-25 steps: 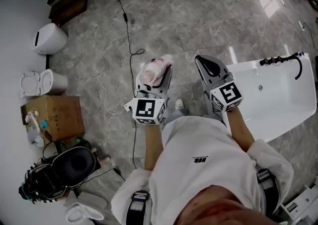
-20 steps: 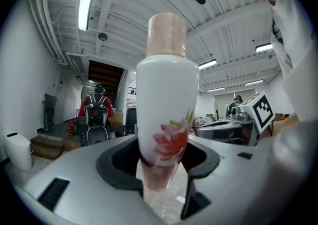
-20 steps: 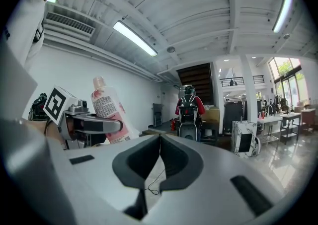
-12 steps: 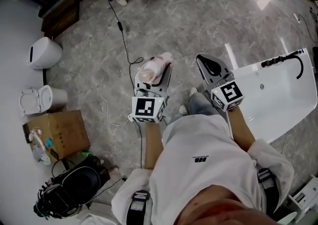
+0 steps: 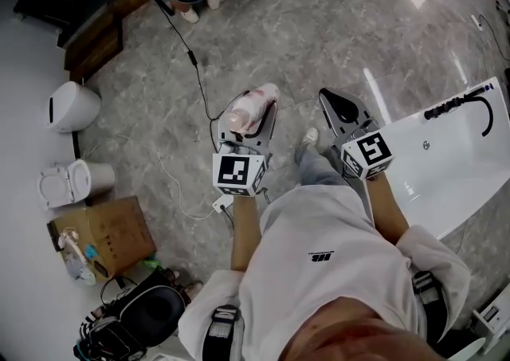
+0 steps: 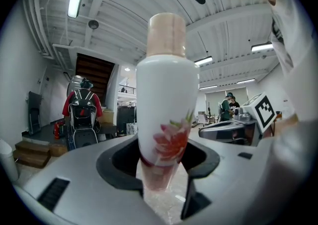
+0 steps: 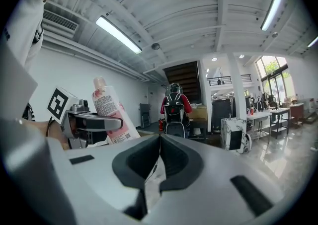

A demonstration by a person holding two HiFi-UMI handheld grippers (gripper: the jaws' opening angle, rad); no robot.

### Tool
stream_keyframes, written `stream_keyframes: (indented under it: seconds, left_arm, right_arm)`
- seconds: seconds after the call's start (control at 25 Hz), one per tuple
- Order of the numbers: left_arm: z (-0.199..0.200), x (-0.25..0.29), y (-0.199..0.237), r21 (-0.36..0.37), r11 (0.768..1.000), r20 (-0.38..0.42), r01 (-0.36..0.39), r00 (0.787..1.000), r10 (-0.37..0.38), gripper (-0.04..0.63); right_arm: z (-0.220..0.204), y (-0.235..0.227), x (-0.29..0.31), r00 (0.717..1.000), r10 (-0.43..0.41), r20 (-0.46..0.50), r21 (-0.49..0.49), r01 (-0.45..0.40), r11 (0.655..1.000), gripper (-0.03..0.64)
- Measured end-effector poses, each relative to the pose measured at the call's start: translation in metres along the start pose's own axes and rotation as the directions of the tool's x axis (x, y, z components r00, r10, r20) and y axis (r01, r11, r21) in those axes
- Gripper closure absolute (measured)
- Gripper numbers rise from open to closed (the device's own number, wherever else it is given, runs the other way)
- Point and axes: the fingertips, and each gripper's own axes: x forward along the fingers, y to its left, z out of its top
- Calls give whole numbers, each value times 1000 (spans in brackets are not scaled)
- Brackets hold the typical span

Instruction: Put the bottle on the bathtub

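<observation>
Head view: L gripper (image 5: 252, 119) jaws clamp bottle (image 5: 256, 101); R gripper (image 5: 338, 104) closed, nr bathtub (image 5: 448, 170) edge

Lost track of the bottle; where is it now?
Head view, left of centre: the bottle is clamped in the left gripper, beside the shut right gripper; the bathtub lies further right.

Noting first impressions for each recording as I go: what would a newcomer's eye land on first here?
The white bottle with a red flower print and pinkish cap, clamped in the left gripper at the middle of the head view, above the grey marble floor. Next comes the white bathtub at the right edge, close to the shut, empty right gripper; the bottle is not on it yet.
</observation>
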Motion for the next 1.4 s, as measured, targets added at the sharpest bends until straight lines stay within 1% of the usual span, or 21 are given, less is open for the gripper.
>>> stream_keyframes:
  seconds: [0.24,0.4,0.6,0.8,0.92,1.04,1.16,1.28,1.4]
  left_arm:
    - [14,82,26,5,999,-12,50,999,-50,370]
    - [22,141,36,9,995,-20,100,995,-100,370]
    - [33,215,25,23,982,-22,185,983,-185,370]
    - [40,276,5,38,960,-35,278,960,-277,370]
    - [40,307,-17,44,931,-43,361,932,-360,370]
    - [39,338,-48,54,891,-47,451,892,-449,370]
    - [39,361,-76,62,849,-50,524,851,-522,370]
    - [37,378,-105,67,802,-48,594,805,-592,370]
    - [37,395,-133,76,747,-48,661,750,-659,370]
  right_arm:
    - [12,-65,50,999,-33,5,25,33,999,621]
    - [17,-116,75,996,-84,-1,40,84,996,621]
    - [19,-184,81,988,-157,-3,61,157,986,621]
    - [18,-243,77,968,-251,-3,86,250,964,621]
    - [12,-272,59,943,-332,1,103,330,938,621]
    - [2,-301,35,910,-415,-10,115,414,903,621]
    - [-6,-324,10,871,-491,-23,124,490,863,621]
    - [-12,-340,-15,825,-564,-27,132,562,816,621]
    - [-18,-356,-37,774,-632,-31,139,630,764,621]
